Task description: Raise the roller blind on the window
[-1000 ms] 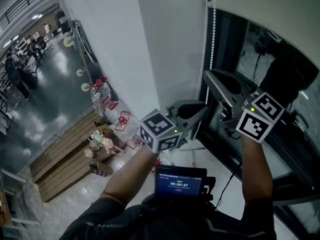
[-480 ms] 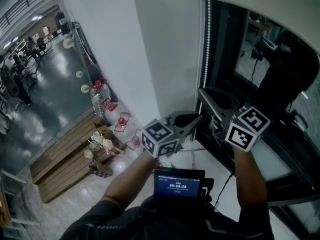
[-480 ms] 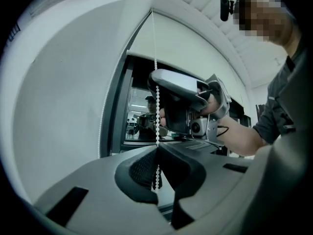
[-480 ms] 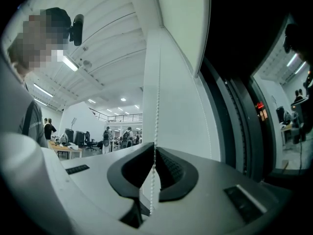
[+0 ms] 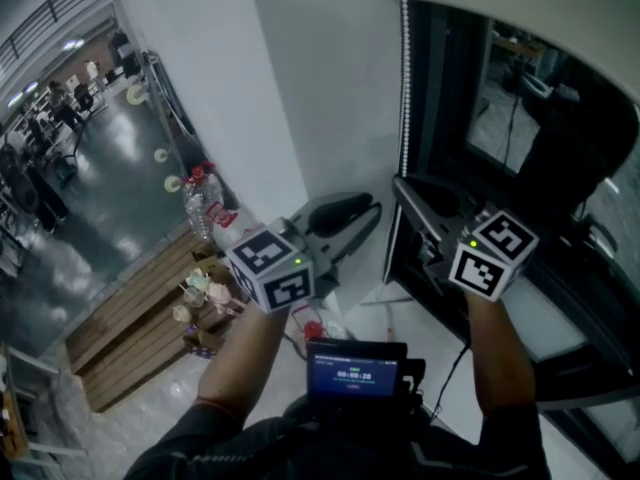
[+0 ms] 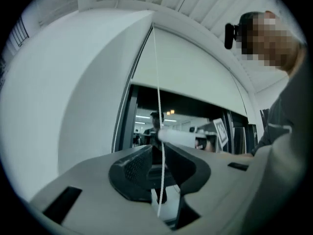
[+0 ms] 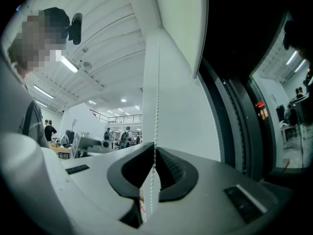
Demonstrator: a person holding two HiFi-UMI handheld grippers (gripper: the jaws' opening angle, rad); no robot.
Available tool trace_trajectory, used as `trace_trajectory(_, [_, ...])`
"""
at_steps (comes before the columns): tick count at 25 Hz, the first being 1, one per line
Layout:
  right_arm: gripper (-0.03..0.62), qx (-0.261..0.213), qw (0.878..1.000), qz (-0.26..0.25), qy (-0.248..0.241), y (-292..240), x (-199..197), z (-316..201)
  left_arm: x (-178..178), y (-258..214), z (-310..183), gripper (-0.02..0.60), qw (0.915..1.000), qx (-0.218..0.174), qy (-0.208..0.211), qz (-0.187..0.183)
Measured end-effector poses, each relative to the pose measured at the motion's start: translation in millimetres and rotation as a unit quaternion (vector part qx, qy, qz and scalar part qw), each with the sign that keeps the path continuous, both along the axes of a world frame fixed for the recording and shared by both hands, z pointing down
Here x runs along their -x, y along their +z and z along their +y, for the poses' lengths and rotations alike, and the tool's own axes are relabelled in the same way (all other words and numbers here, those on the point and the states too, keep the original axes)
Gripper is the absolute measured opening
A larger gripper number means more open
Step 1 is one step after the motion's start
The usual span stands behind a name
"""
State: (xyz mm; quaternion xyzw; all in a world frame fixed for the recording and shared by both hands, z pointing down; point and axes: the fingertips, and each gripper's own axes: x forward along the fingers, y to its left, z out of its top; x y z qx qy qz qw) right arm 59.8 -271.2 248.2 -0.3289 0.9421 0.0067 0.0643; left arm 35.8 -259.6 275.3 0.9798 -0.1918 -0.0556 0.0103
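Left claw (image 6: 159,148) has just been opening. Its jaws now stand apart and the chain (image 6: 157,72) runs loose between them, with neither pad pressing it. Right claw (image 7: 154,153) is pinched tight on the chain, close beside the window (image 5: 540,118) frame. The blind (image 5: 520,8) is partly up, its lower edge high in the head view and dark glass bare below it. We judge the raise is under way, not finished.

Here's the danger: only the right claw has that chain. If its pinch slips on the beads, the blind's own weight may run it back down. And when the left claw goes for a fresh hold, taking the wrong strand of the loop would lower the blind instead of lifting it.

Down by the wall stands a red-capped bottle (image 5: 200,193), and we can't make out what's in it. There are cups (image 5: 195,286) on the wooden pallet (image 5: 120,353), too small for us to tell their contents.
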Motion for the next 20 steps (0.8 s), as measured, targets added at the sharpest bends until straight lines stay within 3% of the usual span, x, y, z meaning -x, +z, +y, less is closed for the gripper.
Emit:
trace_trajectory(4, [0.012, -0.004, 1.0, -0.001, -0.004, 1, 2, 3, -11, -74, 1, 0.087, 0.998, -0.052, 0.007, 0.036])
trace_trajectory(7, [0.012, -0.006, 1.0, 0.003, -0.005, 1, 4, 4, -28, -102, -2, 0.087, 0.9966, -0.07, 0.021, 0.038])
trace_trajectory(10, [0.012, -0.008, 1.0, 0.003, -0.005, 1, 3, 5, -38, -109, -14, 0.08, 0.9968, -0.073, 0.001, 0.033])
trace_trajectory(11, [0.012, -0.008, 1.0, 0.003, -0.005, 2, 2, 4, -40, -108, -16, 0.032, 0.9969, -0.071, -0.001, 0.033])
trace_trajectory(13, [0.012, -0.008, 1.0, 0.003, -0.004, 3, 1, 5, -45, -106, -14, 0.011, 0.9969, -0.066, 0.015, 0.039])
trace_trajectory(20, [0.012, -0.005, 1.0, 0.005, -0.007, 6, 4, 4, -43, -101, -10, 0.008, 0.9947, -0.097, 0.016, 0.03])
